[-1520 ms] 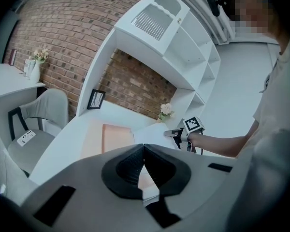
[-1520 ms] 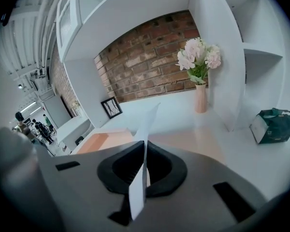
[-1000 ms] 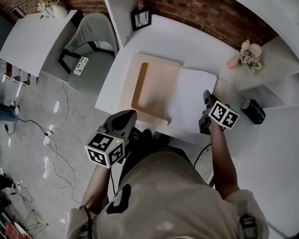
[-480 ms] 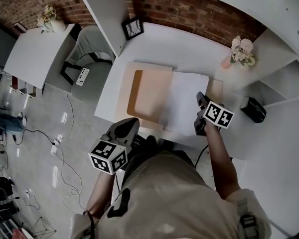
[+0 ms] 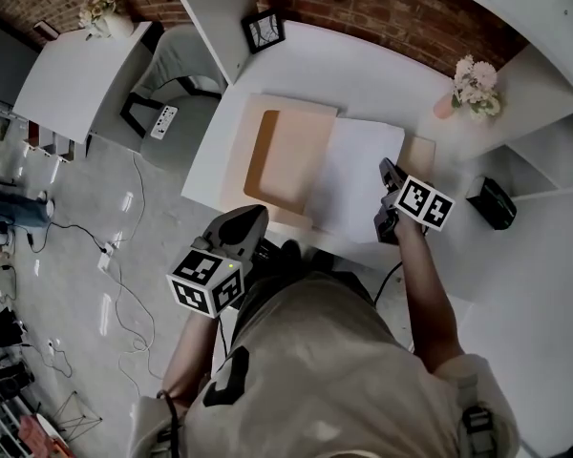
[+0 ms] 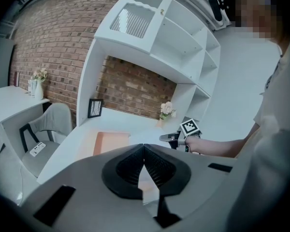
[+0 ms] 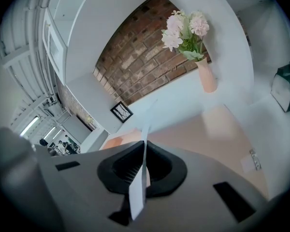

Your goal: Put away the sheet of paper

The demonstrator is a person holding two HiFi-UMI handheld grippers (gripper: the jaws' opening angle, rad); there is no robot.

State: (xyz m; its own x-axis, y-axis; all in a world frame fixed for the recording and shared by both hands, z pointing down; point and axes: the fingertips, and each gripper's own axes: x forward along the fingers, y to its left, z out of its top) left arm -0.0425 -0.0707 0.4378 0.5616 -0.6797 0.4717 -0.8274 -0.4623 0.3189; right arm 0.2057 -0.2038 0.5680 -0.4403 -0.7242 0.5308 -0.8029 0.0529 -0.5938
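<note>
A thin white sheet of paper [image 5: 358, 170] lies mid-frame, overlapping the right half of an open peach card folder [image 5: 285, 156] on the white table [image 5: 363, 74]. The right gripper [image 5: 386, 174] has its jaws clamped on the sheet's right edge. The sheet looks light and floppy, and likely to sag. The left gripper [image 5: 248, 223] has its jaws together, holding nothing. The folder's left half looks bare.

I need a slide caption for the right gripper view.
Right gripper holds the sheet of paper edge-on, with a flower vase and brick wall behind.
</note>
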